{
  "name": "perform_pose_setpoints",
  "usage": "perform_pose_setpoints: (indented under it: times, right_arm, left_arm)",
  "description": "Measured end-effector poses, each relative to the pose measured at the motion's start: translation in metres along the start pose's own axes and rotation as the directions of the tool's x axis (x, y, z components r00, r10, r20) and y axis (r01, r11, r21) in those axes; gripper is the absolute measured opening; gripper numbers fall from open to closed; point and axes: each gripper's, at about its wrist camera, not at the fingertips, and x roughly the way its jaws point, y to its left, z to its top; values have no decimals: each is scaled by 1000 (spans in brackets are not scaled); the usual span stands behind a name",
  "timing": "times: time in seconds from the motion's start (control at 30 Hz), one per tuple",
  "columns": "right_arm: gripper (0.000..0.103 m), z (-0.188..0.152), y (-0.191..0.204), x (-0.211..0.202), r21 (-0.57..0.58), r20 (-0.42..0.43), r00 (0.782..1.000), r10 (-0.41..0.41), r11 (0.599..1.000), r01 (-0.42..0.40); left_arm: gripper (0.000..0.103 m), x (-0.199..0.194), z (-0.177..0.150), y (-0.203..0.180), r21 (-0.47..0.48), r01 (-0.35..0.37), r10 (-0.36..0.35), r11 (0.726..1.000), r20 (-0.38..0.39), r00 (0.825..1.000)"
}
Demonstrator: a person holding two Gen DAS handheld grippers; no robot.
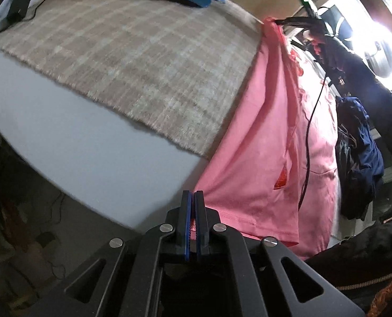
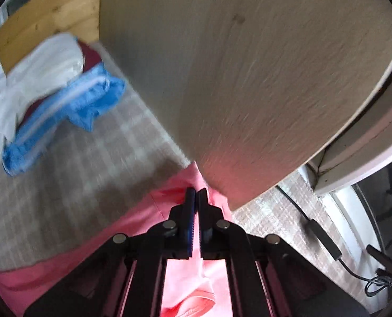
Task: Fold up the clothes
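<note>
left gripper (image 1: 195, 192): nearest the left camera; fingers (image 1: 186, 208) clenched on the hem of the pink shirt (image 1: 264, 142), a sliver of pink showing between the blue pads.
right gripper (image 2: 196, 191): fingers (image 2: 190, 211) pressed together on pink cloth, near what looks like the collar end; blur here, so the exact spot is uncertain.
pink shirt: stretched between the two grippers, one part lying on the plaid blanket (image 1: 122, 52), the rest hanging off its edge. Not folded as it lies now.
why held so: pinching two far-apart ends keeps the cloth taut and flat, likely so it can be spread or laid out straight for a crease. Judgement only.
surface: blanket covers a pale mattress or pad (image 1: 64, 137); cannot tell if bed or worktop.
pile (image 2: 45, 92): white, maroon and blue clothes stacked at the far end of the blanket, well apart from the shirt; looks roughly folded, may be finished items or a waiting heap, cannot tell which.
board (image 2: 248, 66): big pale panel just beside the right gripper, bounds the blanket on that side.
cable (image 1: 308, 137): black, hangs across the shirt in the left view; could snag.
stage: fits either laying out for a fold or lifting to re-spread.
</note>
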Motion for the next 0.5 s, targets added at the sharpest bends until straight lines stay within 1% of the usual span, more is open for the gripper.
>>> perform_pose_setpoints:
  times: [0.03,0.1,0.13,0.2,0.23,0.27,0.3,0.33,0.37,0.4,0.43,0.5]
  right_arm:
    - [2,-1,4,3,-12,-6,1000,-5,1000,5]
    - [2,-1,6,6,-6,-10,1000,10,1000,-10]
    - [2,0,6,8,-6,-12,1000,4,1000,-4]
    - [4,-1,8,11,-17,-24,999,-24,1000,24]
    - [5,-2,9,13,-30,-48,998,-35,999,33]
    - [13,-4,9,11,-35,-59,997,-42,999,40]
    - [24,-6,8,8,-36,-60,997,-49,998,47]
    - [29,-9,8,4,-36,-62,997,-56,998,53]
    - [33,-14,6,-4,-30,-52,998,-47,999,46]
    - [33,-20,4,-14,-20,-36,999,-32,999,31]
    - [33,-27,5,-19,-15,-35,999,-13,1000,13]
    - [33,-44,9,-24,-11,-47,998,28,1000,-29]
  left_arm:
    - [2,1,3,-1,-4,1,-1,1000,1,1000]
    - [2,-4,3,1,-12,6,-6,1000,9,1000]
    - [2,1,8,11,-18,1,-1,1000,7,1000]
    - [4,13,1,11,-25,-18,17,1000,-28,999]
    - [6,17,4,9,-21,-30,29,999,-33,999]
    - [9,14,4,8,-18,-54,54,998,-36,998]
    - [12,11,4,8,-15,-80,79,997,-39,996]
    - [16,8,4,8,-12,-105,105,994,-41,994]
    - [16,3,4,5,2,-130,130,991,-34,991]
    - [16,-2,4,1,17,-155,156,988,-26,987]
    - [16,-7,3,-5,40,-163,164,986,-17,986]
    - [18,-13,-3,-24,110,-145,146,983,2,989]
